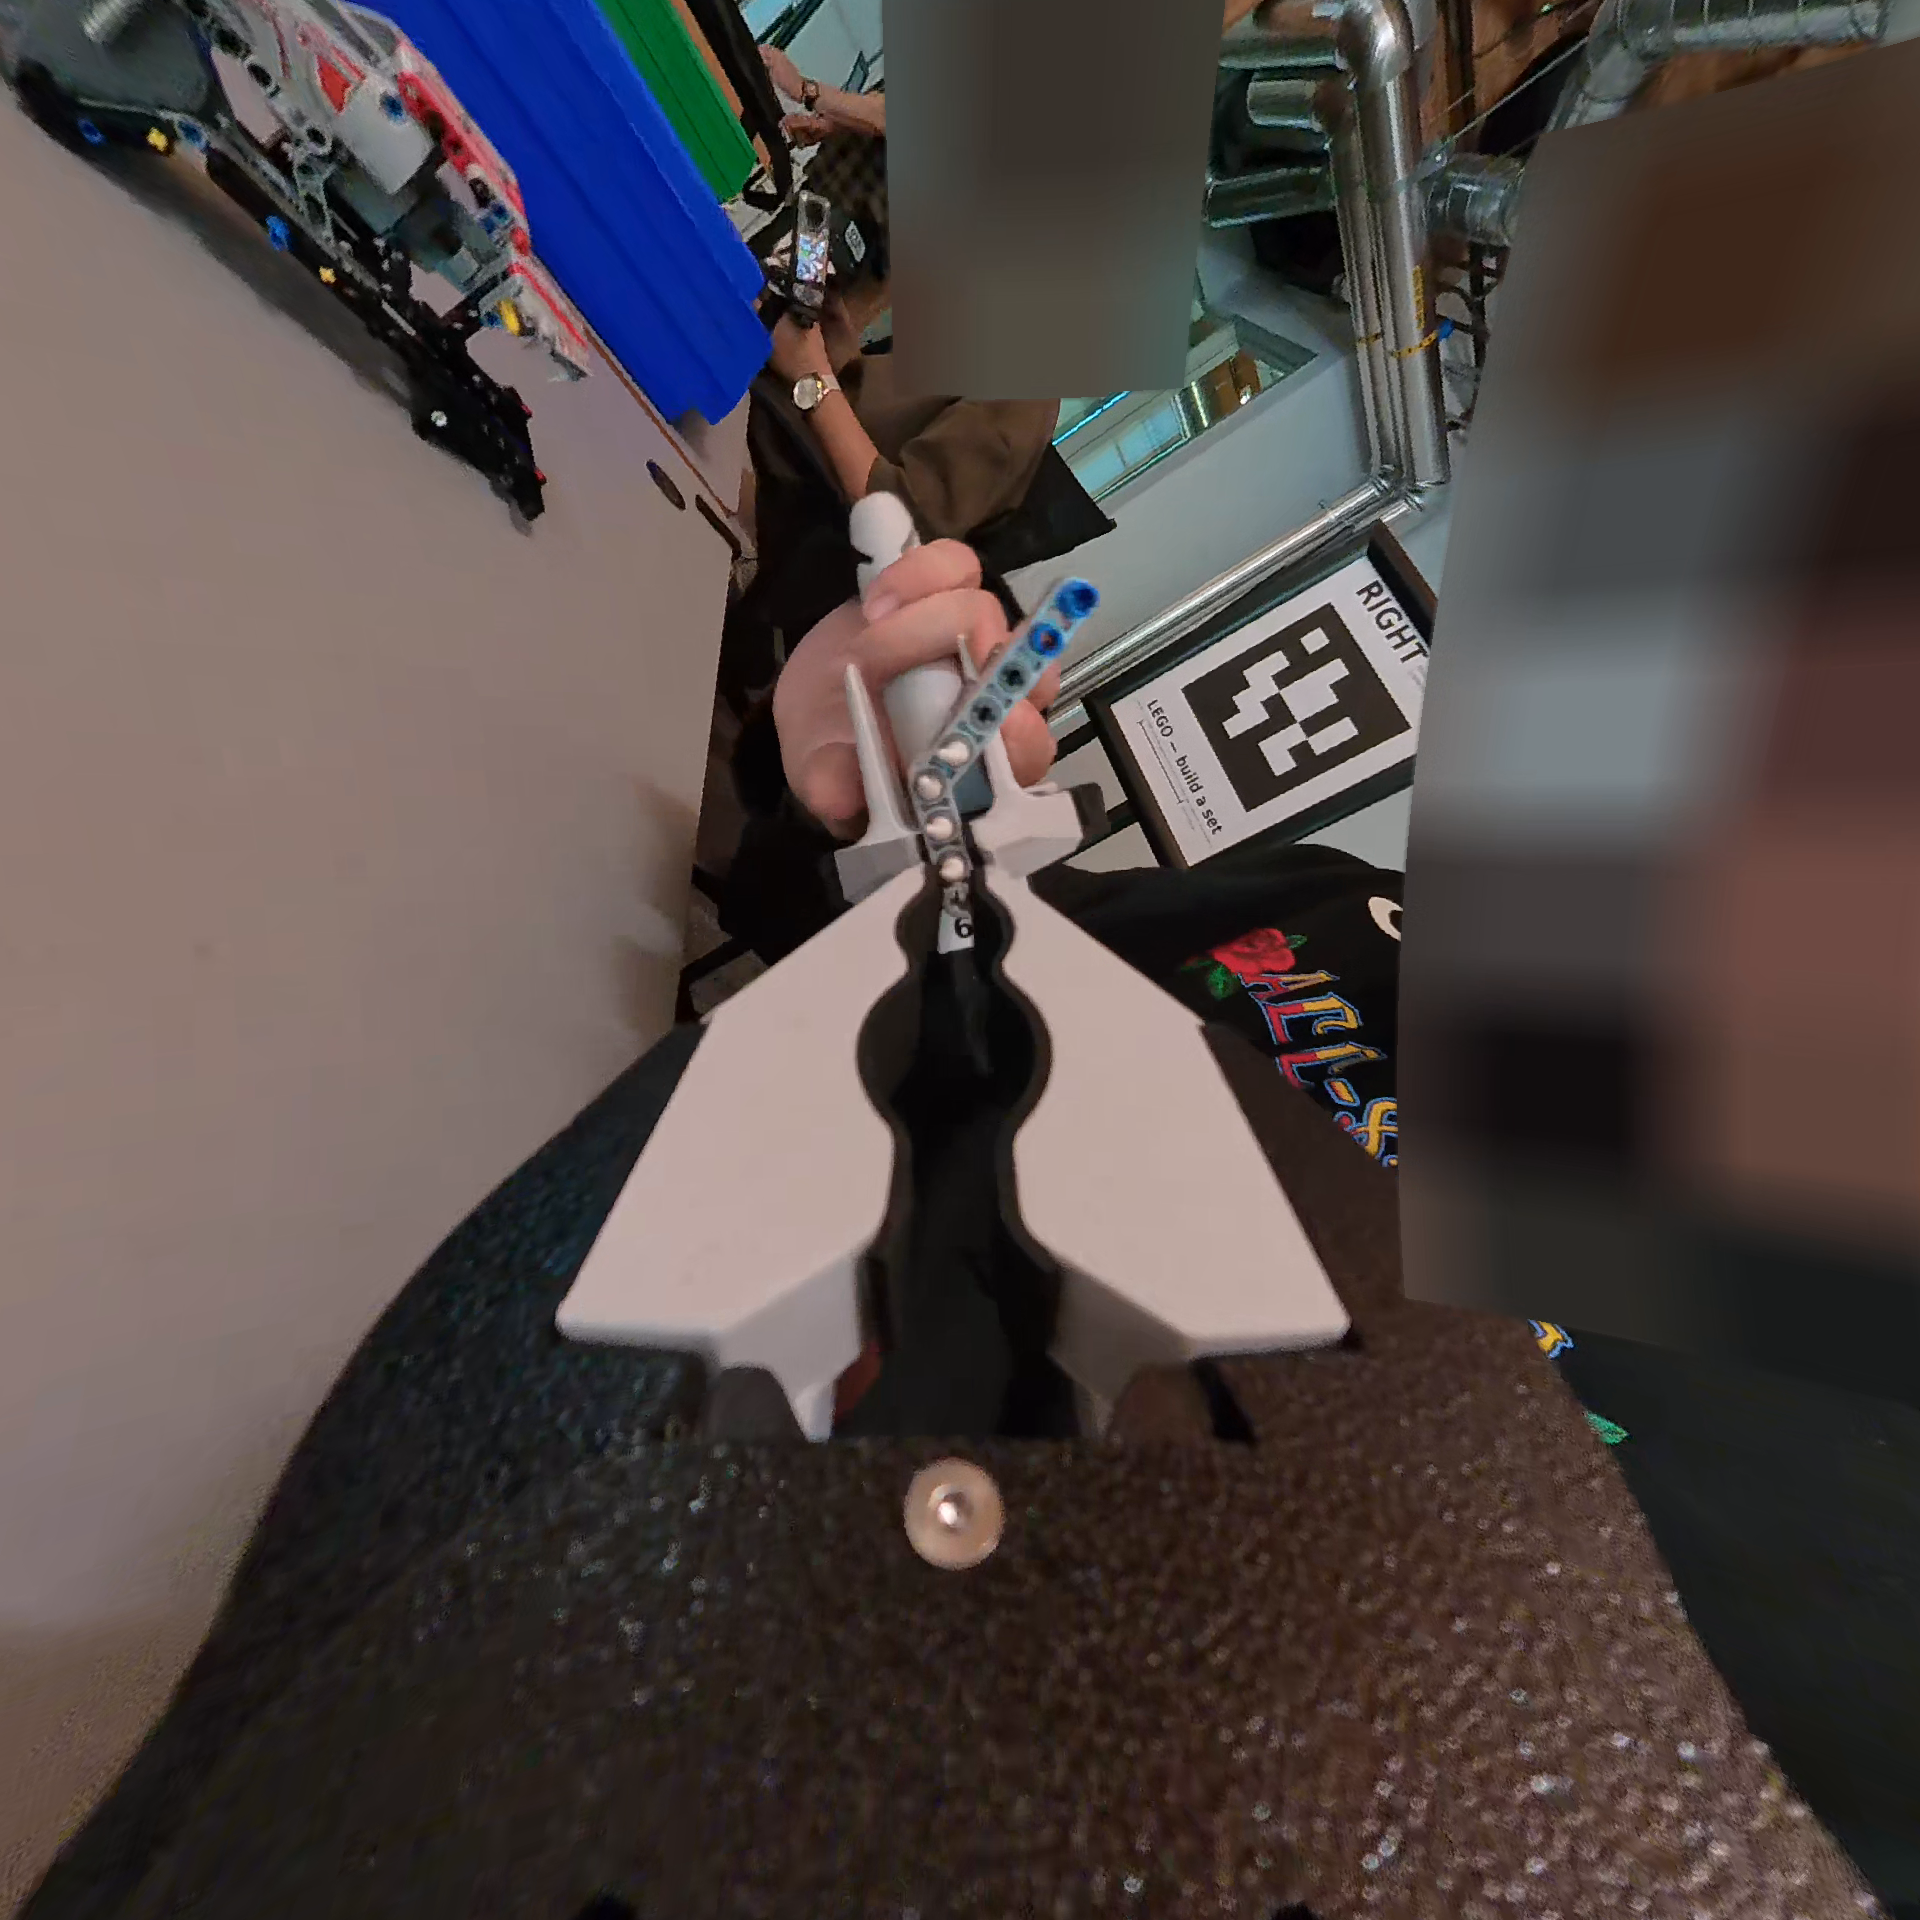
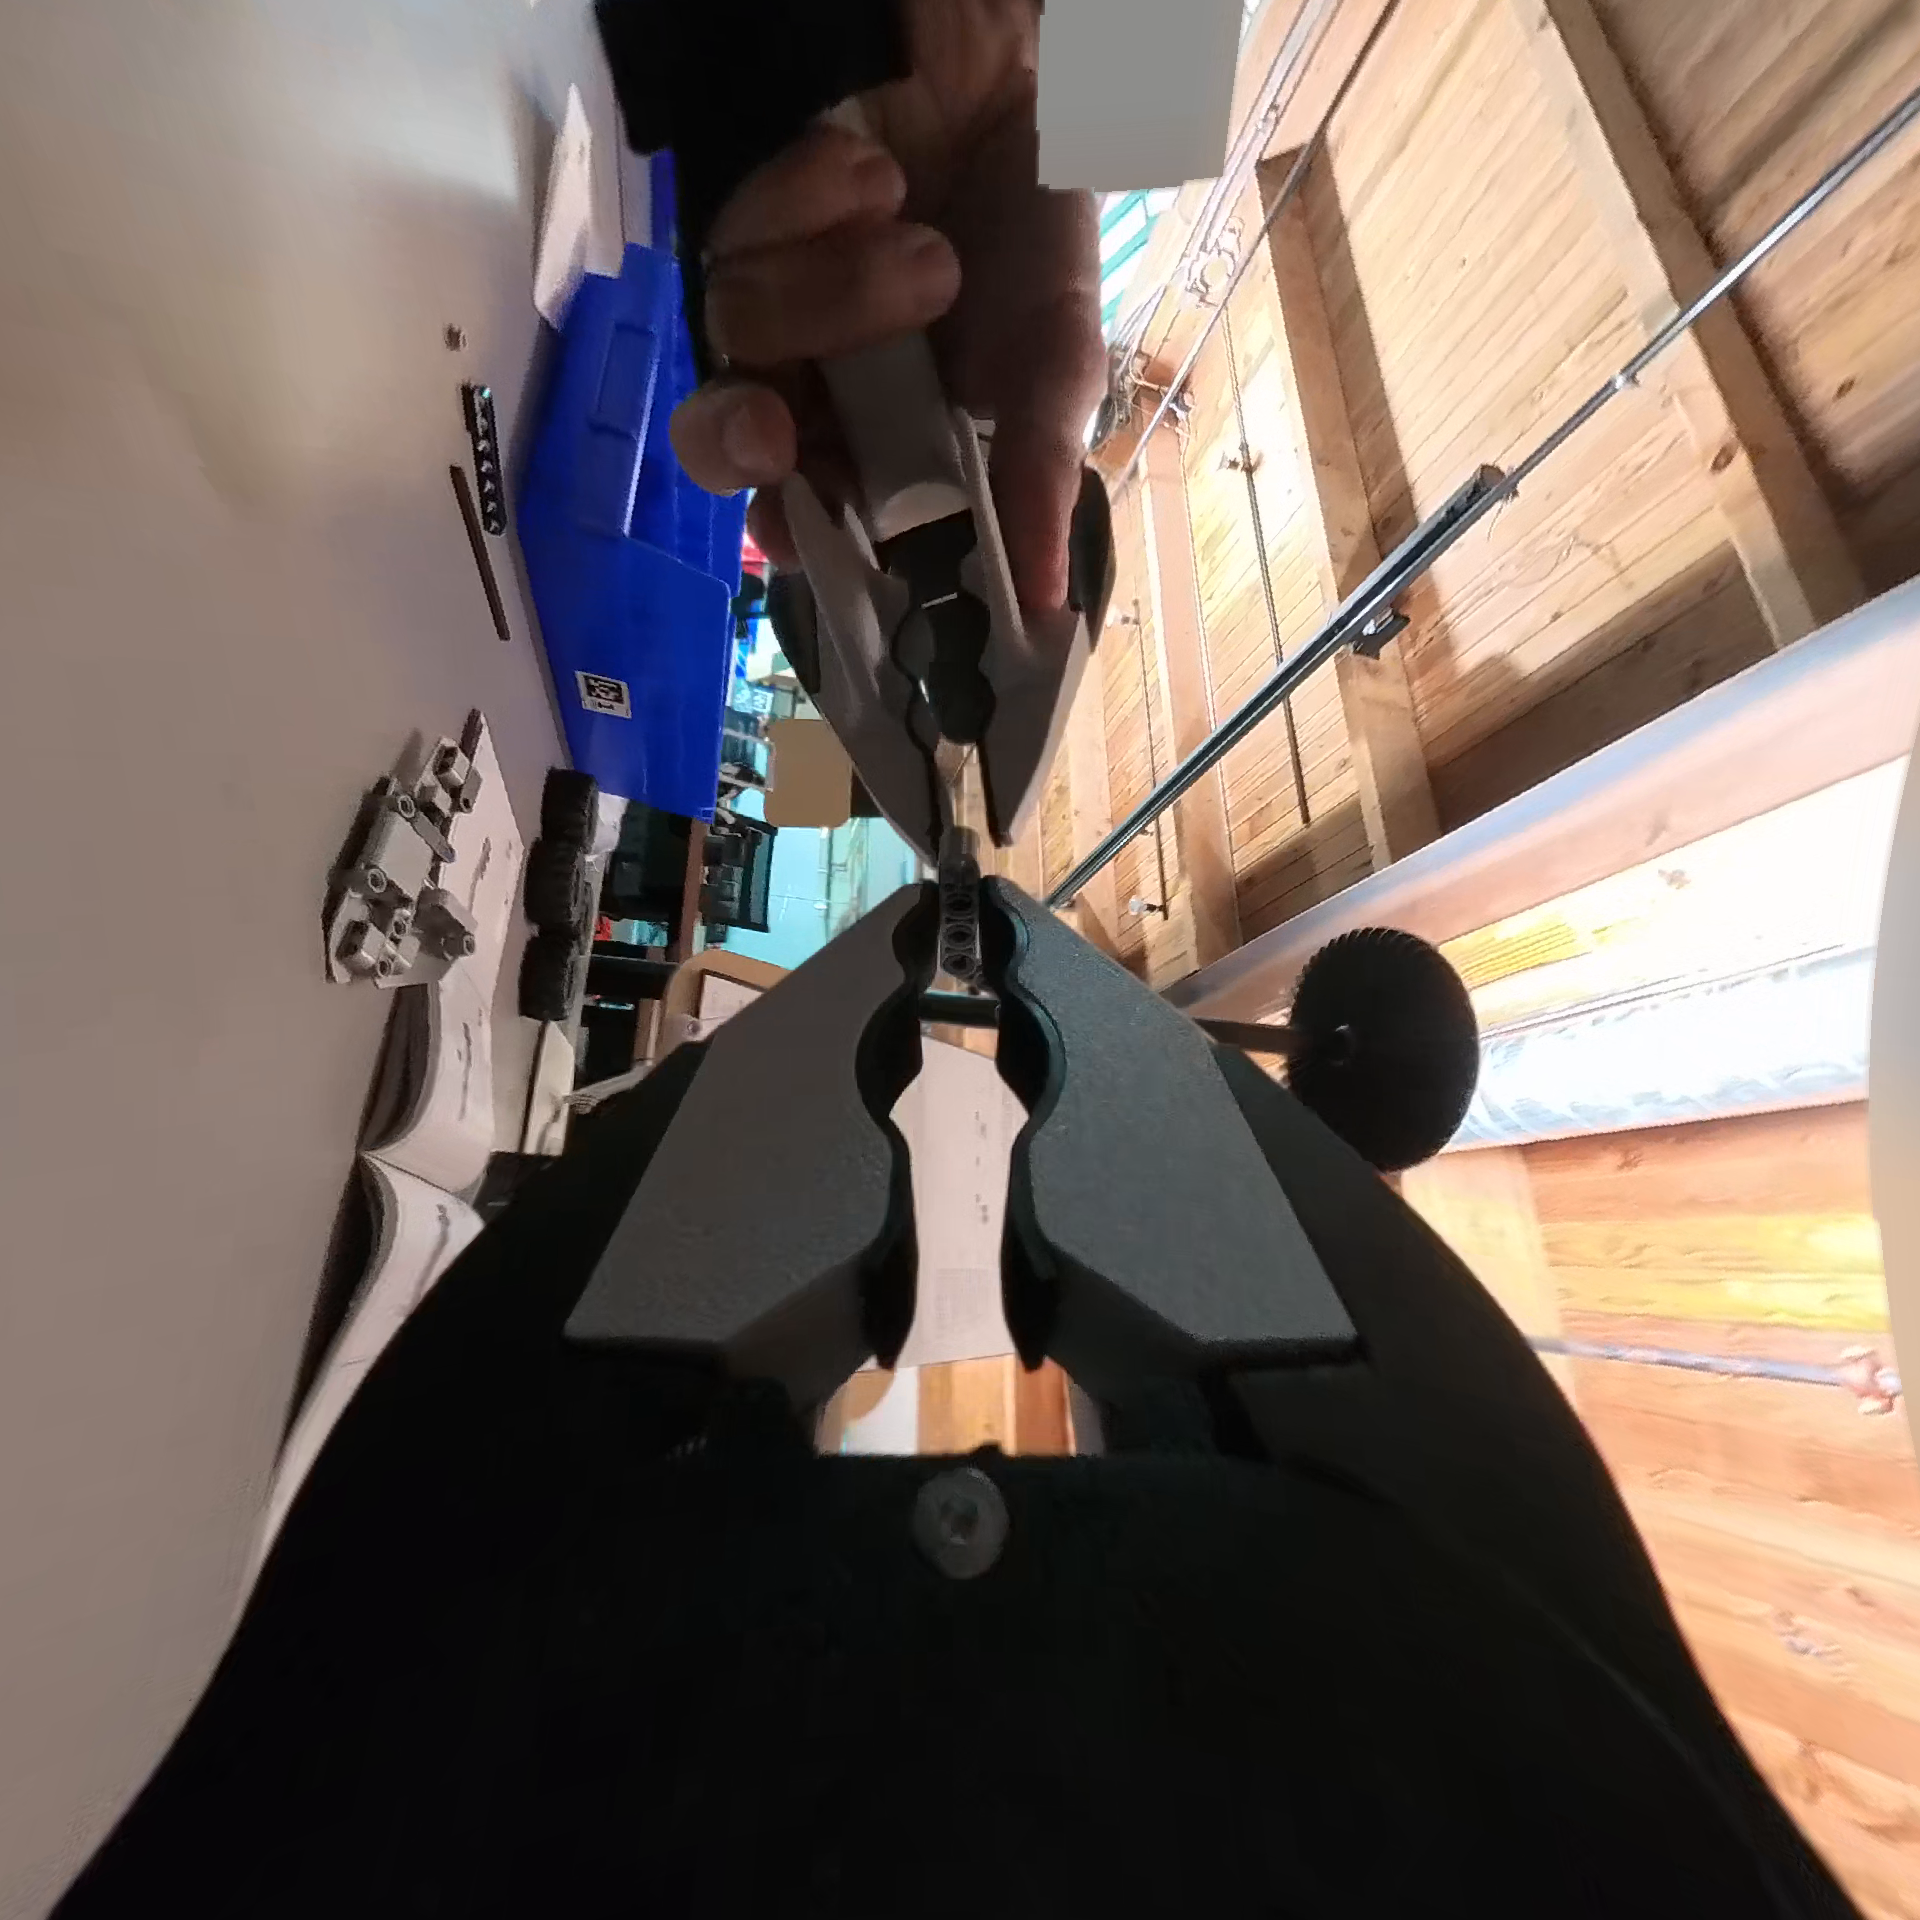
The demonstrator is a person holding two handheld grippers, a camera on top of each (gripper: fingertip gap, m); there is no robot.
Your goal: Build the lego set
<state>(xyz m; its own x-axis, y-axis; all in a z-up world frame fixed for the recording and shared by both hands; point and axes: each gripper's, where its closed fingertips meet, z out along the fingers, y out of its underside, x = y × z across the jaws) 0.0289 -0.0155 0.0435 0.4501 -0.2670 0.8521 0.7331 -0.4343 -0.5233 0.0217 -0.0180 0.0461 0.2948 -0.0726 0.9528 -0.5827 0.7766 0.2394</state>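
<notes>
Both grippers up off the white desk [image 1: 260, 831], nose to nose. Left gripper [image 1: 954, 891], pale grey fingers [image 1: 790, 1122] pressed together at the tips, clamped on the near end of a grey perforated lego beam [image 1: 987, 717]. Beam slanting up and away, well clear of the desk, two blue pins [image 1: 1070, 608] plugged into its far end. Just behind it, the right gripper [image 1: 971, 847], a hand [image 1: 873, 707] wrapped round its white handle. Far off on the desk, a partly built red, white and black lego model [image 1: 395, 208], next to a blue plastic bin [image 1: 623, 208] with a green bin [image 1: 686, 94] beyond. Off to the right, a black-framed card with a black-and-white square marker [image 1: 1278, 717].

Over to the right wrist view: right gripper [image 2: 961, 914], dark-looking fingers [image 2: 1132, 1132] closed on the same beam [image 2: 961, 925], holes visible in the gap at the tips. Left gripper [image 2: 951, 821] meeting it tip to tip from above, gripped by another hand [image 2: 883, 260]. Thin black axle [image 2: 1226, 1029] sticking out sideways past the right finger, black toothed gear [image 2: 1387, 1049] on its end; mounting point impossible to tell. Down on the desk [image 2: 208, 623]: small grey lego sub-assembly [image 2: 395, 894] at the edge of an open instruction booklet [image 2: 447, 1091], black rubber tyres [image 2: 561, 894] just beside, then a short black holed beam [image 2: 483, 457] and a long dark brown rod [image 2: 480, 551] next to the blue bin [image 2: 623, 499].
</notes>
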